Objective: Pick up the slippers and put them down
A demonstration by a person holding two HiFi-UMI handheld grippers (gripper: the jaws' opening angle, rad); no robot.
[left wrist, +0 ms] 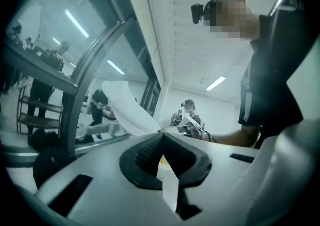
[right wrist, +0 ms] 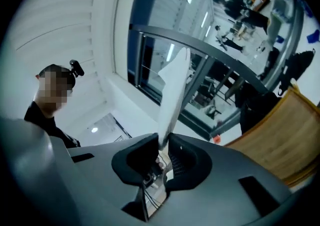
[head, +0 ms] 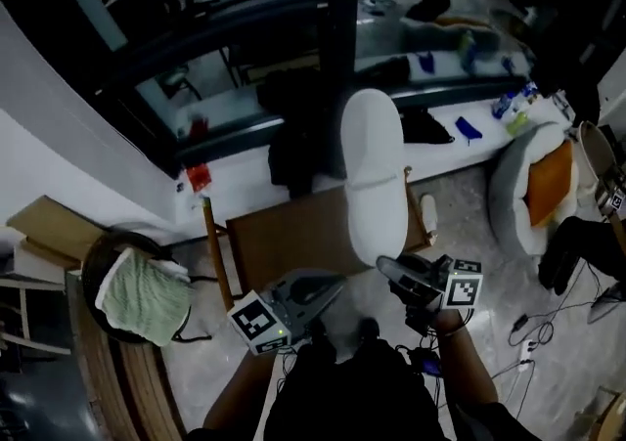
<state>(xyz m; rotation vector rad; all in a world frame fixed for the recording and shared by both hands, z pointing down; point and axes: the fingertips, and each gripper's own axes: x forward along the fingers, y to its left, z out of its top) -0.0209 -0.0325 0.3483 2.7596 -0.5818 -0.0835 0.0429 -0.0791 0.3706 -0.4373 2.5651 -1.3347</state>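
The right tool (head: pixel 389 268) is clamped on the near end of the white slipper (head: pixel 374 160). The left tool (head: pixel 333 289) is closed on white slipper material too. The slipper hangs upright in the air over the desk's (head: pixel 284 243) far right edge.

I would lower both tools together and level, and release only once the slipper rests.

Counted: two tools, one desk, one slipper outline. Whether there is a second slipper I cannot tell.

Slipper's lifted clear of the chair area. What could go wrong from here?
The right gripper pinches the white slipper only at one end, with most of its length beyond the jaws; it may swing or slip out. The wooden surface below is small, so a loose set-down could drop it to the floor. Cables lie on the floor near the person's feet: a trip hazard.
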